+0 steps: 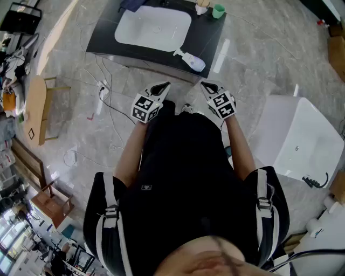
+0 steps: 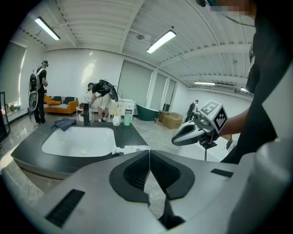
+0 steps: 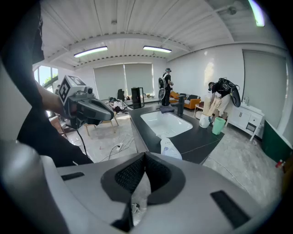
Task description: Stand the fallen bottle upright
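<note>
Lying on its side near the front right corner of the dark table point(image 1: 207, 33): a white plastic bottle point(image 1: 191, 61) with a narrow white pump top and a pale, faintly bluish body; any label print too small to read. Just beside the white sink basin point(image 1: 153, 28), well apart from the green cup point(image 1: 218, 11) at the far edge.

Left claw point(image 1: 162, 85): pressed together, dark pads meeting tip to tip, nothing between them, touching nothing. Right claw point(image 1: 207, 84): likewise closed and empty. Both held over the floor short of the table's front edge, angled down, apart from the bottle.

Long axis flat on the tabletop, slanted in the head view: pump end up-left toward the basin's corner, base down-right toward the front edge, perhaps right at it, hard to say from this height.
</note>
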Demonstrator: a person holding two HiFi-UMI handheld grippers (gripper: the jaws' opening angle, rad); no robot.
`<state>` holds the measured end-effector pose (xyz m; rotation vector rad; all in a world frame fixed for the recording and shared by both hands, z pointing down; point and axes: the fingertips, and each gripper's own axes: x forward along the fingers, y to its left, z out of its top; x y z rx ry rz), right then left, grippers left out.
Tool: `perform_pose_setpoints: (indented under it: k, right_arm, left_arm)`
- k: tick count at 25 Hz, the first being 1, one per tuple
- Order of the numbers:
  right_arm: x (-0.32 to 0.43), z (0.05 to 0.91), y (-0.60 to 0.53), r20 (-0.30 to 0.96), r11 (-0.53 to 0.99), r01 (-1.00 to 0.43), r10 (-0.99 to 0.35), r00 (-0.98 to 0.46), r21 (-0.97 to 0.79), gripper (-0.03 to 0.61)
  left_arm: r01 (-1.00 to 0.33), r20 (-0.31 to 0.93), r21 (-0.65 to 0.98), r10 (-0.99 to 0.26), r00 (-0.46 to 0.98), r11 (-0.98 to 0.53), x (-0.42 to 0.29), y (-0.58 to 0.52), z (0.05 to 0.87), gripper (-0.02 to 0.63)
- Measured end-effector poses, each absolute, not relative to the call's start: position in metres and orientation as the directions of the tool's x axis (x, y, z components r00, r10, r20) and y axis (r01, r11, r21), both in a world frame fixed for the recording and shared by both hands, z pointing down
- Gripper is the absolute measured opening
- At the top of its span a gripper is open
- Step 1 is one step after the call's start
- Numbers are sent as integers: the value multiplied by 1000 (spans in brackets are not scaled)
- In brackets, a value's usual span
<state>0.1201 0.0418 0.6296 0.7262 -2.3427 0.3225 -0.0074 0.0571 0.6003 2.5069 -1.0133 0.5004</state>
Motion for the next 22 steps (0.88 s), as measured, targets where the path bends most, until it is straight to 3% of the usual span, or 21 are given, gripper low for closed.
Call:
perform_pose_setpoints:
  k: [22]
  right_arm:
    - [123,634,35,670,807,-589,-413,-617,-45,60]
  left_arm:
    - [-715,454,234,-576,680,-659,-6,53,600,17]
